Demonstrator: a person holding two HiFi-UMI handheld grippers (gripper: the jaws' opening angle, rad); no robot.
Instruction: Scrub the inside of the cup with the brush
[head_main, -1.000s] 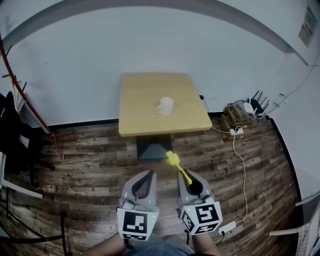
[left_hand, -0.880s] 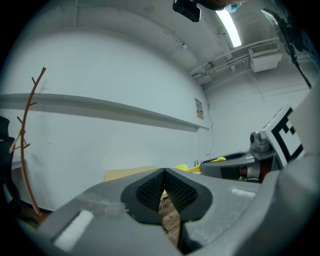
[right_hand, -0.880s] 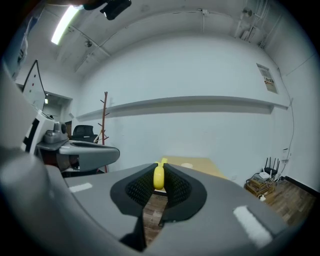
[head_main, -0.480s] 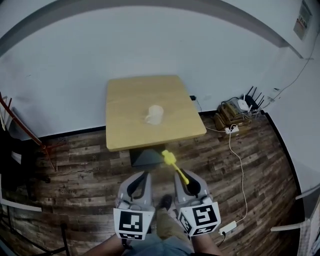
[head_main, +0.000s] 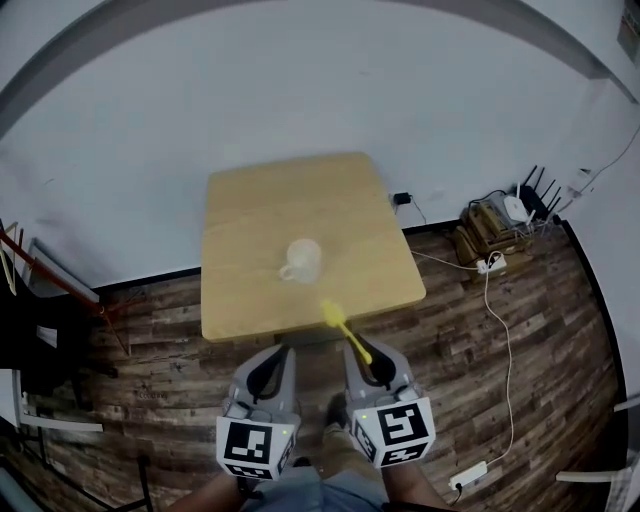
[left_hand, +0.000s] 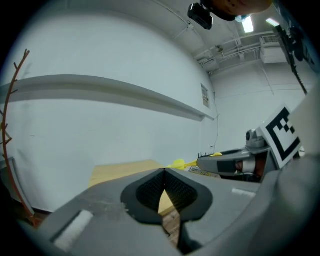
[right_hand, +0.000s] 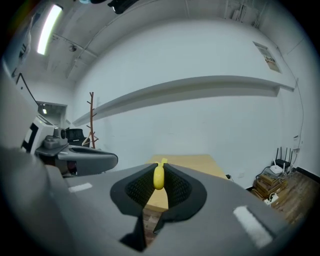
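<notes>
A white cup (head_main: 300, 258) stands near the middle of the wooden table (head_main: 240, 210), its handle to the left. My right gripper (head_main: 362, 352) is shut on the handle of a yellow brush (head_main: 345, 330), whose head reaches the table's near edge, short of the cup. In the right gripper view the brush handle (right_hand: 158, 177) is pinched between the pads, with the table (right_hand: 195, 162) ahead. My left gripper (head_main: 278, 350) is beside it, shut and empty; its tips meet (left_hand: 164, 170). The brush (left_hand: 179, 163) shows to its right.
The table stands against a white wall on a wooden floor. A box with a router and cables (head_main: 500, 225) sits at the right, and a power strip (head_main: 470, 472) lies near my feet. A coat stand's foot (head_main: 60, 285) is at the left.
Both grippers have come forward to the table. The table and cup now lie nearer in the head view, and the brush head has reached the table's near edge.
</notes>
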